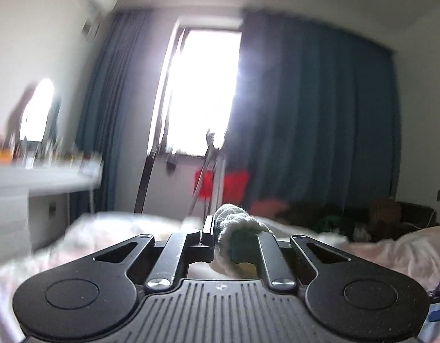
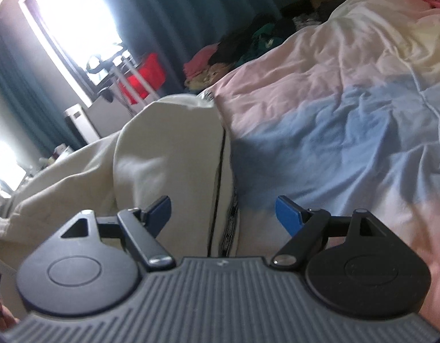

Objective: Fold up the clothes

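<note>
Left wrist view: we're blurred by motion, aimed across the bed at a bright window (image 1: 200, 91) w/ blue curtains (image 1: 311, 120) either side.
Far left: white desk (image 1: 48, 180) w/ clutter on top, too smeared to name.
Left gripper (image 1: 220, 231): fingers pinched close together on a bunch of cream knit cloth (image 1: 234, 223); fabric wraps round the right finger & bulges above the tips.
Behind it: red box (image 1: 228, 183) under the window, then a dark pile of clothes (image 1: 334, 214) along the far bedside.
Right wrist view: we're tilted, looking along the bed.
Left side: cream garment (image 2: 168, 157) lies spread on the bed, rumpled, w/ a dark line running down its right edge.
Right gripper (image 2: 223, 214): fingers spread wide, blue pads (image 2: 287, 218) apart, nothing between them; left pad sits over the garment, right pad over the bedcover. Can't tell if either touches.
Right side: pink, blue & pale yellow bedcover (image 2: 348, 108), creased, just beside the garment.
Far edge: heap of mixed clothes (image 2: 248, 48) by the curtain; red box (image 2: 145, 77) near the window (image 2: 74, 20).
</note>
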The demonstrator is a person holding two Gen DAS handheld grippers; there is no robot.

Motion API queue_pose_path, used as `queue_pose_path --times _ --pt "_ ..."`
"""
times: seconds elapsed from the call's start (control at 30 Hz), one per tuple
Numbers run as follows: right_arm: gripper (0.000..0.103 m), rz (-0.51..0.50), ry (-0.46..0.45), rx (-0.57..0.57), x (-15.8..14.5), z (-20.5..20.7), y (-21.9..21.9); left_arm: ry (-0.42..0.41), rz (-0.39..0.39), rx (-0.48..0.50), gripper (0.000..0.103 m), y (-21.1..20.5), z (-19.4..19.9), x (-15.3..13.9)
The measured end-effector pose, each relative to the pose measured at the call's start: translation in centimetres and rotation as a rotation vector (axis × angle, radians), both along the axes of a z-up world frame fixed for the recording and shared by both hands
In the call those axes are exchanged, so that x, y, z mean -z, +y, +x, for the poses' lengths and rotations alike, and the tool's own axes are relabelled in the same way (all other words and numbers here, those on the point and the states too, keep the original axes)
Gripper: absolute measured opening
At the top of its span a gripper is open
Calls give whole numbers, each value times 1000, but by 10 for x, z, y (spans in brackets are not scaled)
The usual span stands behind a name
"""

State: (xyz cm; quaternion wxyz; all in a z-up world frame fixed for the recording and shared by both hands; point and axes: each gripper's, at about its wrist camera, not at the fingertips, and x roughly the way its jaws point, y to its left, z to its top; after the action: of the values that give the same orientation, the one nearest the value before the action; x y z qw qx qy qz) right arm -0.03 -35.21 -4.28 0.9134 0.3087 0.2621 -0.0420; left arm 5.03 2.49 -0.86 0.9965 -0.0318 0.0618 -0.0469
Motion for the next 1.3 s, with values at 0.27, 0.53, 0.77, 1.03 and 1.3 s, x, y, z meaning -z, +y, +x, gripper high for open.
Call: queue_pose_path --times 0.27,0.53,0.77,1.03,1.3 --pt "82 115 116 -128 26 -1 24 453 -38 21 12 37 -7 27" --pt "82 205 131 -68 38 -2 10 582 -65 110 43 52 -27 26" --pt "83 351 128 -22 53 7 -5 584 -170 137 84 59 -47 14" --pt "85 339 160 -44 61 27 2 602 -404 44 93 86 -24 33" --pt "68 251 135 -153 54 36 18 638 -475 -46 86 88 26 64"
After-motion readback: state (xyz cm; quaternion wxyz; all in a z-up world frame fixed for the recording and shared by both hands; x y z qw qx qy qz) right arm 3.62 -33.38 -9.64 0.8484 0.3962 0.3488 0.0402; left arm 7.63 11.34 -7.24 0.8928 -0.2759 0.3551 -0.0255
